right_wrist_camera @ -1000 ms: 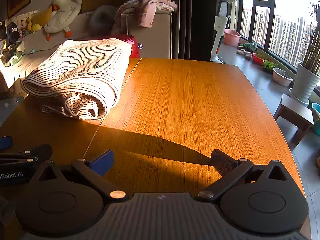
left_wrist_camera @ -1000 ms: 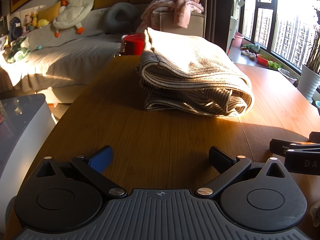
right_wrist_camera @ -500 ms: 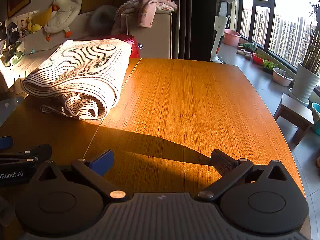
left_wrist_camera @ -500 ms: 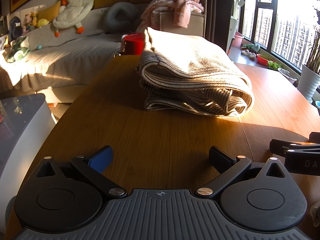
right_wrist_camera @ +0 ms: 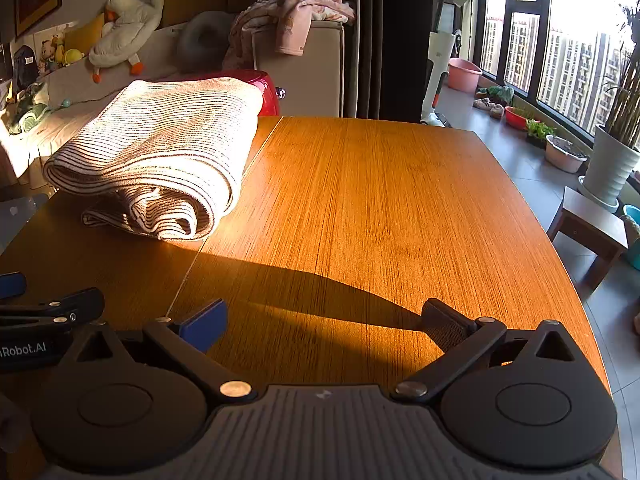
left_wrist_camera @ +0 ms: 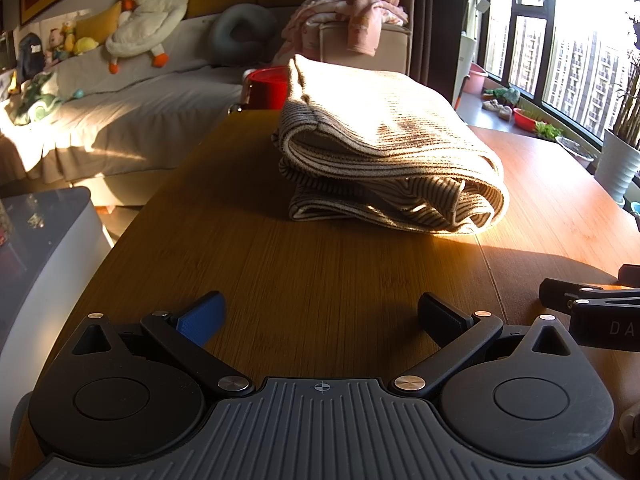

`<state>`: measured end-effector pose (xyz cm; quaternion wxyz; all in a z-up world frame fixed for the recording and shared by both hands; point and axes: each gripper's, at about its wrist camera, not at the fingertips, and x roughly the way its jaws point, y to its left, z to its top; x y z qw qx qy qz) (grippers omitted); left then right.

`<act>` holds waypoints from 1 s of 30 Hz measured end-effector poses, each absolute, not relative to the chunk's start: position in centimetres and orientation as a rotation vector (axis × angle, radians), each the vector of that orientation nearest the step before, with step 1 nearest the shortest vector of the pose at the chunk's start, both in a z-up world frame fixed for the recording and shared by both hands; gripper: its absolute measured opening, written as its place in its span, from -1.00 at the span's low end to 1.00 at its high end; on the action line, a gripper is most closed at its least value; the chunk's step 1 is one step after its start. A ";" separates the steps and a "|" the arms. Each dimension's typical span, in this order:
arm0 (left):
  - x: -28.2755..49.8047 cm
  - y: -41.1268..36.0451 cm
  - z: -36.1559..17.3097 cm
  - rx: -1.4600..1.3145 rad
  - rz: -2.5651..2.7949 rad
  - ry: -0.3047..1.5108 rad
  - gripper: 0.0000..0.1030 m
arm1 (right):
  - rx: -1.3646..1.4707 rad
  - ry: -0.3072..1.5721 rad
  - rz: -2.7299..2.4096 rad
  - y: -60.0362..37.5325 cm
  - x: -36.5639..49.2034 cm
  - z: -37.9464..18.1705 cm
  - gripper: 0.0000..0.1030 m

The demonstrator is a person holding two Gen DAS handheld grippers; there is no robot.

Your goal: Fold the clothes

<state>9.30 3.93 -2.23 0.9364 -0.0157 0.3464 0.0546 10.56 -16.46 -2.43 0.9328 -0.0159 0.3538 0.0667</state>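
**Fold looks done, both grippers idle**

Striped garment sits folded in a bundle mid-table, well fwd of both tools. Left gripper & right gripper: fingers spread wide, nothing held, low over the near edge. Judging by the neat stack, the fold is finished; next move prob. fetch another piece (pink clothes on a far unit?). Bundle's underside layers and back edge hidden.

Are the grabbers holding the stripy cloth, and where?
Nothing is held. The left gripper and right gripper both have jaws open, apart from the folded beige striped knit garment lying on the wooden table.
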 end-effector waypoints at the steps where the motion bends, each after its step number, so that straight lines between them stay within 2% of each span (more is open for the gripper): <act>1: 9.3 3.9 -2.2 -0.032 0.112 0.708 1.00 | -0.032 0.724 0.137 -16.5 10.6 -2.4 1.00; 30: 9.3 4.2 -2.2 -0.044 0.140 0.706 1.00 | -0.031 0.722 0.131 -16.4 10.4 -2.4 1.00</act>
